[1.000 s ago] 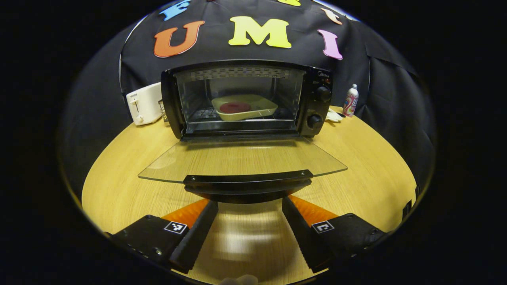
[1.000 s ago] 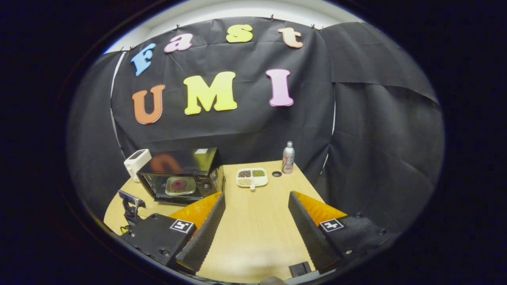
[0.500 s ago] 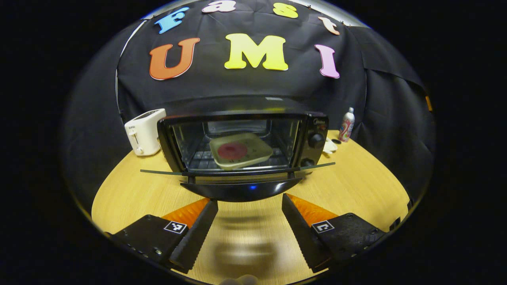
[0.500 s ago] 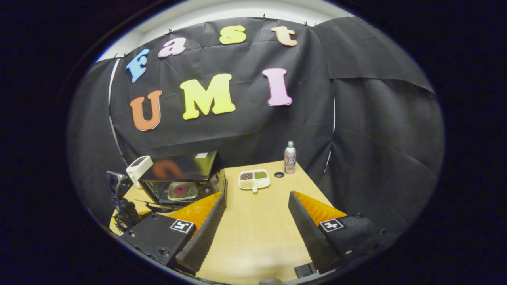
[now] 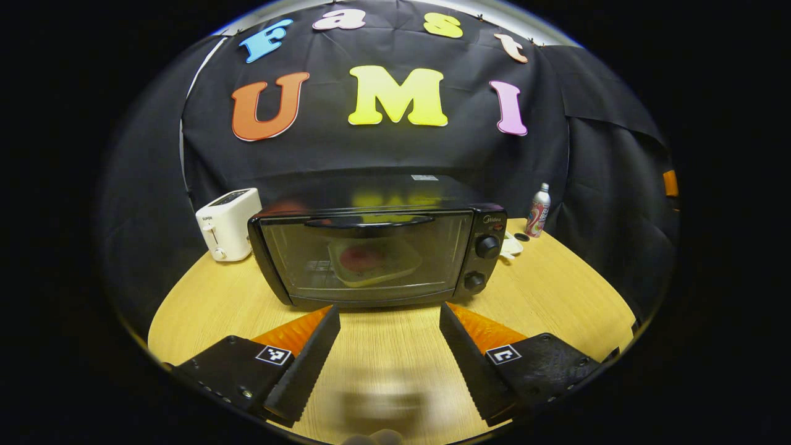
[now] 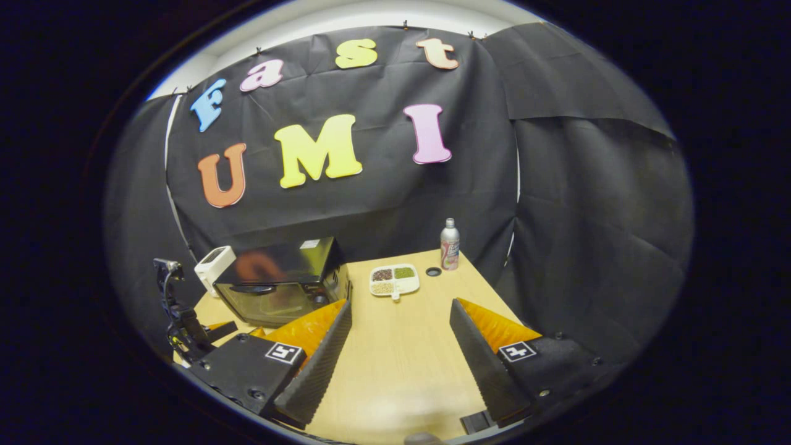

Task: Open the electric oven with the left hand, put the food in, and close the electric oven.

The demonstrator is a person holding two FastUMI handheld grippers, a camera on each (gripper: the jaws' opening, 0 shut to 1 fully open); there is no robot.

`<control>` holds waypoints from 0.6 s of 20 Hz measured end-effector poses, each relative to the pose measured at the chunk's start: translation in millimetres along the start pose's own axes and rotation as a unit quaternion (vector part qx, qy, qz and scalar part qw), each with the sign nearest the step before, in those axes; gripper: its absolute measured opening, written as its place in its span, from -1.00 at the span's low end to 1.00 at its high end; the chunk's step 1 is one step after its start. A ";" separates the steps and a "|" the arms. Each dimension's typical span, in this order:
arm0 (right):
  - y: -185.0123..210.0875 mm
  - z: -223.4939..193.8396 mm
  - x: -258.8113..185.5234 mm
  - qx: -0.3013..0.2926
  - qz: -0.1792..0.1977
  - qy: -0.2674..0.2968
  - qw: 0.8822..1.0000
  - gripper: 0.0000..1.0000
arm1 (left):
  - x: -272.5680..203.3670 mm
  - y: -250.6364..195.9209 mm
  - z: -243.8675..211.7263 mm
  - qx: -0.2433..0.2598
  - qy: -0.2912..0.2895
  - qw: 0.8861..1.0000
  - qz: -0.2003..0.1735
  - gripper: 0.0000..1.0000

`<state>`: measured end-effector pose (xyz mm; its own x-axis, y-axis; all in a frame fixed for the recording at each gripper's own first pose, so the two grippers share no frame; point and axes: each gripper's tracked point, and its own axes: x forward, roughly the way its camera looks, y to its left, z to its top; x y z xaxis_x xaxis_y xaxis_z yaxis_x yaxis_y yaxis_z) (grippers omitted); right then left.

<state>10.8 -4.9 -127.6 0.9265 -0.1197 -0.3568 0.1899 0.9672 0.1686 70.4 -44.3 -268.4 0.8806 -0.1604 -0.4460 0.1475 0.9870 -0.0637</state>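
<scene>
**Kid A:** Look at your oven point(image 5: 377, 256). The door is up flat against the front, with its handle point(image 5: 369, 220) at the top. It looks shut to me.

**Kid B:** And where is your food?

**Kid A:** It's inside. Through the glass you can see a pale dish point(image 5: 375, 262) with something round and red on it. It sits on the rack in the middle of the oven.

**Kid B:** So which step are you on?

**Kid A:** I think you are at the very end. The food is in and the door looks closed. Next you only need to check that the door sits tight, then pull your hands back.

**Kid B:** What are your grippers doing?

**Kid A:** Your left gripper point(image 5: 389, 337) is spread wide and holds nothing. It sits low over the surface point(image 5: 556, 303), just in front of the oven, not touching it. Your right gripper point(image 6: 400, 343) is spread wide too, with nothing in it, well off to the right of the oven.

**Kid B:** Can you read any words?

**Kid A:** There is a small brand mark by the oven's knobs point(image 5: 487, 246), but it's too tiny to read for sure. The white toaster point(image 5: 227, 223) has small writing, too blurry. The bottle point(image 6: 450, 245) has a label you can't make out. A tray of beans point(image 6: 394, 280) sits near it.
</scene>
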 end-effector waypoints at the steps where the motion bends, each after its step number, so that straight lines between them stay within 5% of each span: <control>1: 0.3 2.0 -0.4 -0.002 -0.001 -0.002 1.000 0.92 | -4.1 0.5 5.2 0.003 -0.005 1.000 0.002 0.96; 12: 25.7 34.4 -26.4 -0.035 0.023 -0.060 0.997 0.92 | -113.9 14.6 127.8 -0.011 -0.133 0.991 0.007 0.96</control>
<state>2.4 15.4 -82.3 0.9666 -0.0958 -0.2376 0.1263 0.9851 0.1166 29.8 -12.8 -104.4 0.9705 -0.1413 -0.1955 0.1277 0.9885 -0.0806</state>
